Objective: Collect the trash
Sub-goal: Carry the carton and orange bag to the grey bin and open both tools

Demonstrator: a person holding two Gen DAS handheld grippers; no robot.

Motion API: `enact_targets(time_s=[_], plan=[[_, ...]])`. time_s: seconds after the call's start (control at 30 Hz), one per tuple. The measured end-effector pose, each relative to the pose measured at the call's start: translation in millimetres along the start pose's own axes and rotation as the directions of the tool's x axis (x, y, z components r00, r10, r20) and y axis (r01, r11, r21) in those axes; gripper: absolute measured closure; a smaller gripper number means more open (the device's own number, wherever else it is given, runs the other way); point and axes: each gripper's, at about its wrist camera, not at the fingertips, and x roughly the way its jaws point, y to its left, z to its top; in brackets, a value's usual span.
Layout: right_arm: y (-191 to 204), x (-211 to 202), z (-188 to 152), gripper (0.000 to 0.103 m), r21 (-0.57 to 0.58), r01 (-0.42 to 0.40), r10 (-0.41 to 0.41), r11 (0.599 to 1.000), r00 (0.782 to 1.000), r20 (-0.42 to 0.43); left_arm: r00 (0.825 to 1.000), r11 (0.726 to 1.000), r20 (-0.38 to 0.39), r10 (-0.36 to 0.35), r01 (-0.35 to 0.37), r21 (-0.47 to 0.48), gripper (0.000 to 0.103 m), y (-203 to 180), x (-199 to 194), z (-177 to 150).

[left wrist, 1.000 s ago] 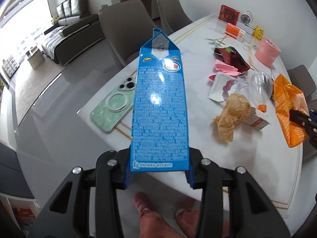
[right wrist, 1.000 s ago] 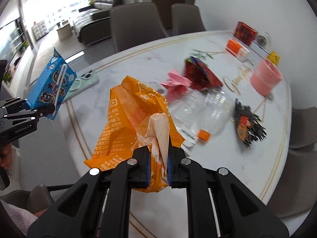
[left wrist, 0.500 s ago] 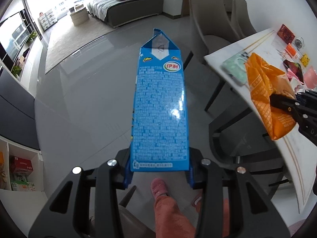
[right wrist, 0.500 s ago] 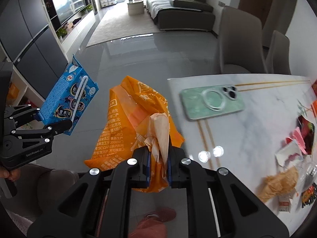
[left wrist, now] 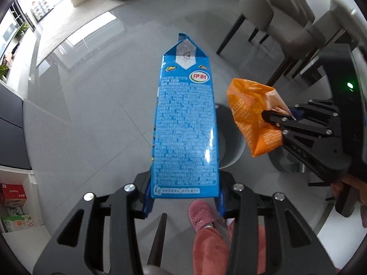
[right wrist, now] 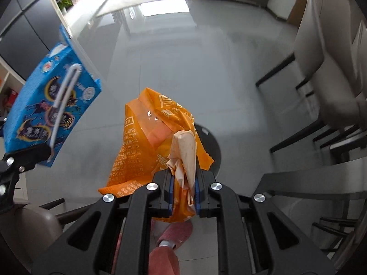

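My left gripper (left wrist: 184, 197) is shut on a tall blue milk carton (left wrist: 185, 123), held out over the grey floor; the carton also shows in the right wrist view (right wrist: 48, 105) with its straw. My right gripper (right wrist: 183, 188) is shut on an orange snack bag (right wrist: 149, 142) with a crumpled pale paper piece (right wrist: 184, 155) pinched between the pads. In the left wrist view the orange bag (left wrist: 250, 114) hangs right of the carton, held by the right gripper (left wrist: 275, 114). A round grey bin (left wrist: 229, 142) sits on the floor below both, mostly hidden.
Grey dining chairs (left wrist: 275, 11) with dark legs stand at the upper right; they also show in the right wrist view (right wrist: 332, 80). A pink slipper (left wrist: 201, 213) is on the floor under the grippers. White shelving (left wrist: 13, 204) with boxes is at the left. Glossy grey floor (right wrist: 183, 57) lies ahead.
Both grippers have swung away from the table and now tilt down over the floor and the round bin. The carton and orange bag stay gripped and have come closer together.
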Motion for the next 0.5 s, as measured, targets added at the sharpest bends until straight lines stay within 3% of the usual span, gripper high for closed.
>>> enact_targets(time_s=[0.1, 0.23, 0.37, 0.5], plan=[[-9.7, 58.7, -7.2, 0.089, 0.003, 0.024, -0.024, 1.000, 0.999, -0.026, 0.999, 1.000, -0.030, -0.012, 0.013, 0.013, 0.061, -12.6, 57.3, 3.0], [-19.2, 103.4, -16.9, 0.078, 0.007, 0.023, -0.023, 1.000, 0.999, -0.032, 0.999, 0.999, -0.043, -0.015, 0.017, 0.035, 0.061, -29.2, 110.2, 11.0], [-32.9, 115.3, -29.3, 0.055, 0.053, -0.002, 0.003, 0.999, 1.000, -0.013, 0.998, 0.999, -0.059, -0.008, 0.011, 0.040, 0.061, -43.7, 143.6, 21.0], [-37.0, 112.0, -31.9, 0.055, 0.093, -0.020, 0.020, 0.996, 1.000, -0.002, 0.998, 0.999, -0.065, -0.006, 0.009, 0.043, 0.061, -50.0, 155.6, 29.3]])
